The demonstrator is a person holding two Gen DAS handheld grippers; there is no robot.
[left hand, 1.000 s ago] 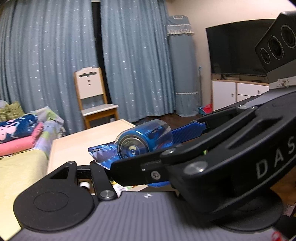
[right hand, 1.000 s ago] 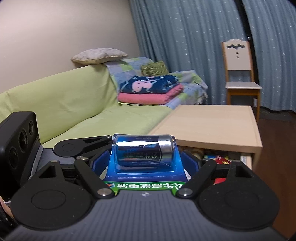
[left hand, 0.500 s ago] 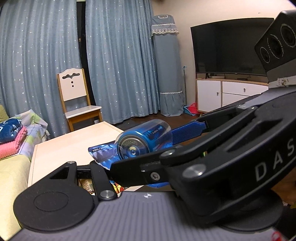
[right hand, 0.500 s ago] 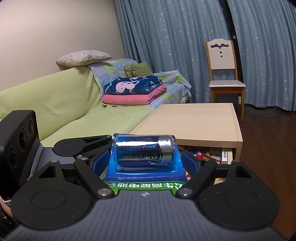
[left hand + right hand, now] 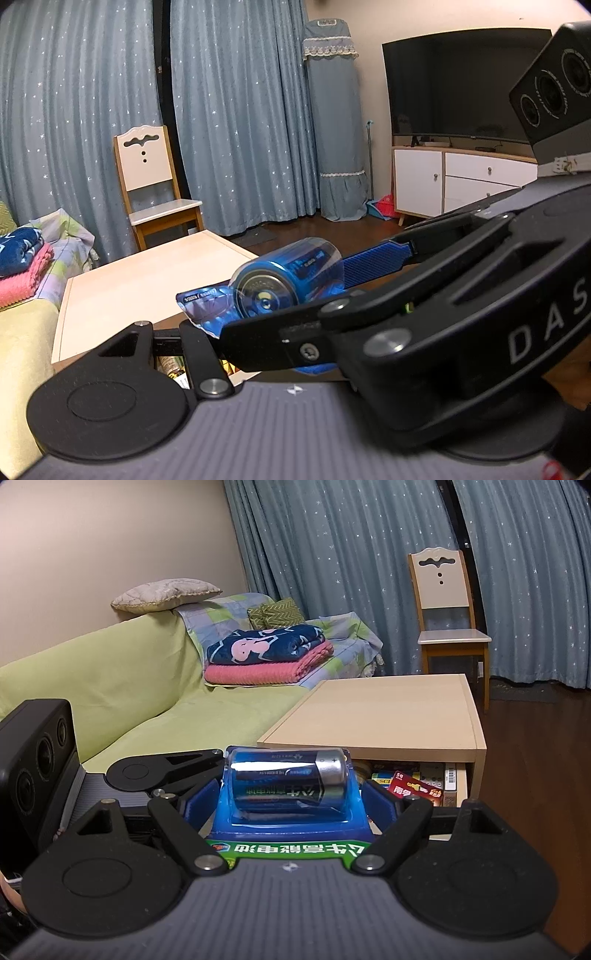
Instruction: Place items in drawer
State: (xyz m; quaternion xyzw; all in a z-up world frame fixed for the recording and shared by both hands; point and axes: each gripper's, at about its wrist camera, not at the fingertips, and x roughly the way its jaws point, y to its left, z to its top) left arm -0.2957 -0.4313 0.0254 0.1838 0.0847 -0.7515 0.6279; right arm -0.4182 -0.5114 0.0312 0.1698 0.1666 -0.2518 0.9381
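Battery pack [image 5: 291, 794], a blue blister card with one large cell, sits pinched between the blue pads of my right gripper [image 5: 291, 801], held above the open drawer [image 5: 413, 782] of the pale wooden table [image 5: 384, 709]. Whether my left gripper [image 5: 207, 332] is spread, I cannot tell; the right crosses its view.

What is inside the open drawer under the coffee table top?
The drawer holds packaged goods: a red packet and boxes beside it. Its left part is hidden behind the battery pack; its bottom cannot be seen.
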